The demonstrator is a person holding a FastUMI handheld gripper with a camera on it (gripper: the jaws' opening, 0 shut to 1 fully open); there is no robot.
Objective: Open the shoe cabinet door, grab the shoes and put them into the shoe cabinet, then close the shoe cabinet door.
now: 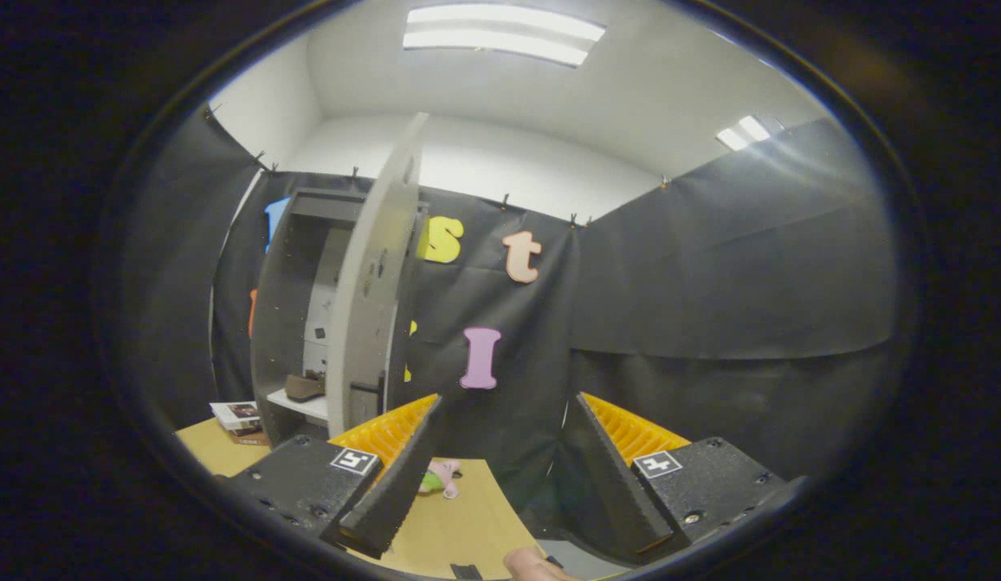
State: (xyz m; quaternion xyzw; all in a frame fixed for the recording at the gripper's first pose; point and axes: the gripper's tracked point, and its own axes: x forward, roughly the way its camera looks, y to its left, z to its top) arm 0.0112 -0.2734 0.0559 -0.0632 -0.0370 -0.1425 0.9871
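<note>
Claw [500,460]: spread, empty.
Door [371,282]: open, edge-on, ahead-left of claw.
Shoe [303,387]: on cabinet [286,307] shelf, behind door.

Shoe cabinet [295,323] upright, door [371,290] swung open; brown shoe [304,387] on inner shelf.

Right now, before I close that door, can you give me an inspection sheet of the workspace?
Surface: tan table, bare between the fingers.
Job's things: cabinet stands beyond the left finger, door swung open; a brown shoe sits on the shelf inside.
Clutter: booklets beside the cabinet; small pink and green toy between the fingers.
Grippers: gripper open, holding nothing.
Cables: nothing seen.
Surroundings: black cloth walls, ceiling lights; a fingertip near the gripper's base.
</note>
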